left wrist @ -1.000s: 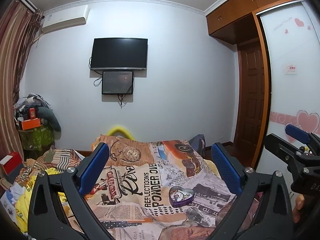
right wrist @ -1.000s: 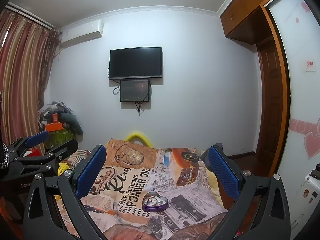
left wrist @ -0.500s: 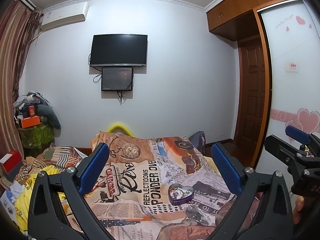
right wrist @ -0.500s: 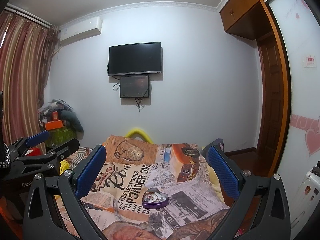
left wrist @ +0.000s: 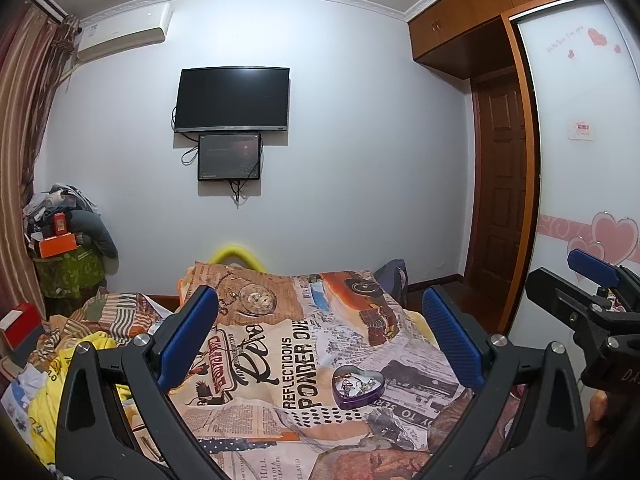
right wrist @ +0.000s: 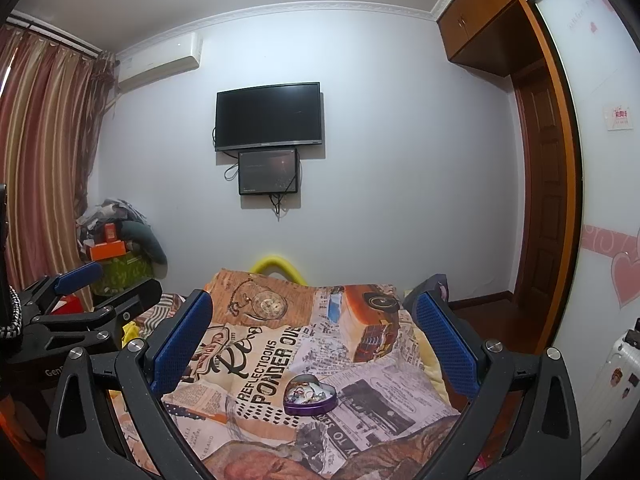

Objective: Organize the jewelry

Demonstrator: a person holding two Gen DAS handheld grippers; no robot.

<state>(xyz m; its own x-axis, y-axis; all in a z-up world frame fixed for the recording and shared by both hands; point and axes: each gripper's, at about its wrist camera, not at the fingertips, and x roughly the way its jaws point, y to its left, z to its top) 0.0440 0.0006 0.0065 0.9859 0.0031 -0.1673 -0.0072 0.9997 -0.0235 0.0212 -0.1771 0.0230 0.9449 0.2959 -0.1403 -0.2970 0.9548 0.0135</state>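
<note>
A purple heart-shaped tin [left wrist: 357,386] with tangled jewelry inside sits open on the printed bedspread [left wrist: 280,344]; it also shows in the right wrist view [right wrist: 309,395]. My left gripper [left wrist: 320,320] is open and empty, held above the bed short of the tin. My right gripper [right wrist: 314,318] is open and empty, also above the bed, with the tin between and below its blue pads [right wrist: 448,344]. The right gripper appears at the right edge of the left wrist view [left wrist: 592,300], and the left gripper at the left edge of the right wrist view [right wrist: 80,304].
A pile of clothes and yellow fabric [left wrist: 72,344] lies on the bed's left side. A cluttered stand with an orange box [left wrist: 58,246] is in the left corner. A TV [left wrist: 234,98] hangs on the far wall. A wardrobe door [left wrist: 576,184] is at right.
Both cameras have tilted slightly, so the bed and tin sit a little lower in the right view. Both grippers stay open and nothing was grasped.
</note>
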